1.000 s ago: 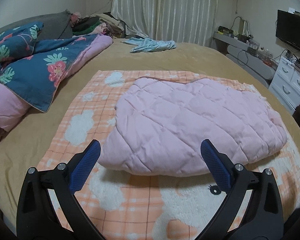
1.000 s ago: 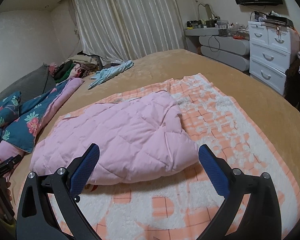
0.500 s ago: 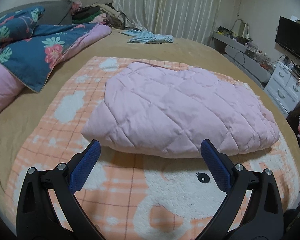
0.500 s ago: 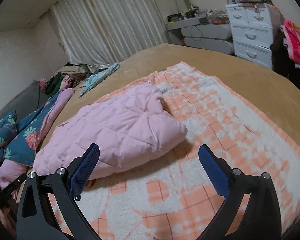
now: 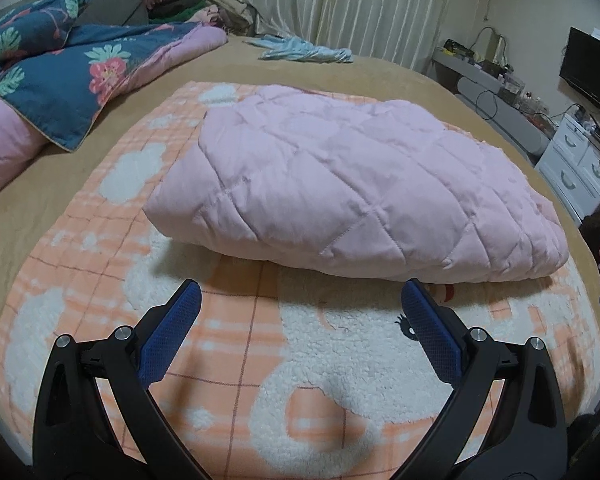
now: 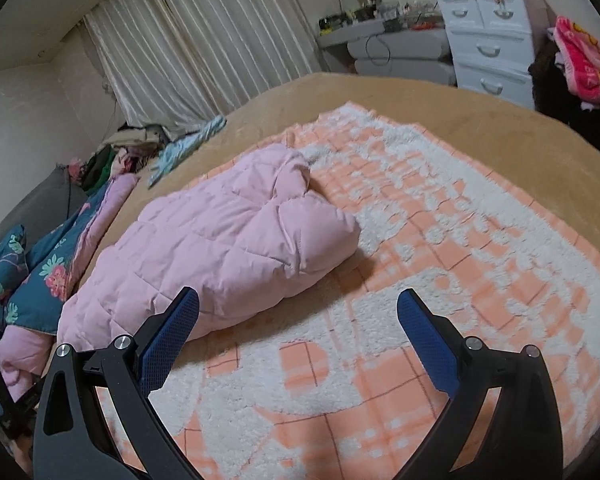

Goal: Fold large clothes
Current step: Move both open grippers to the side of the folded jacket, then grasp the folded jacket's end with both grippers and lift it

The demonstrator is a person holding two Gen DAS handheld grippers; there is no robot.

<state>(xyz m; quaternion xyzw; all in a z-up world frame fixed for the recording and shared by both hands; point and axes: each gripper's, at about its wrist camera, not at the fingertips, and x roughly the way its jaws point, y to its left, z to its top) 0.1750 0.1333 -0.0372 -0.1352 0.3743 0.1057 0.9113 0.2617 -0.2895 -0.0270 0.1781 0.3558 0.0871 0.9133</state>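
The puffy pink quilted garment (image 5: 352, 184) lay folded into a thick pad on the fleecy orange-checked blanket (image 5: 260, 360); left gripper (image 5: 298, 304) and right gripper (image 6: 298, 312) hovered wide apart, holding nothing

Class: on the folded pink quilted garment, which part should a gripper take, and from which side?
Take the pink quilted garment at its near rounded edge, low from the front: that edge bulges clear of the orange-and-white blanket, facing the open left gripper.
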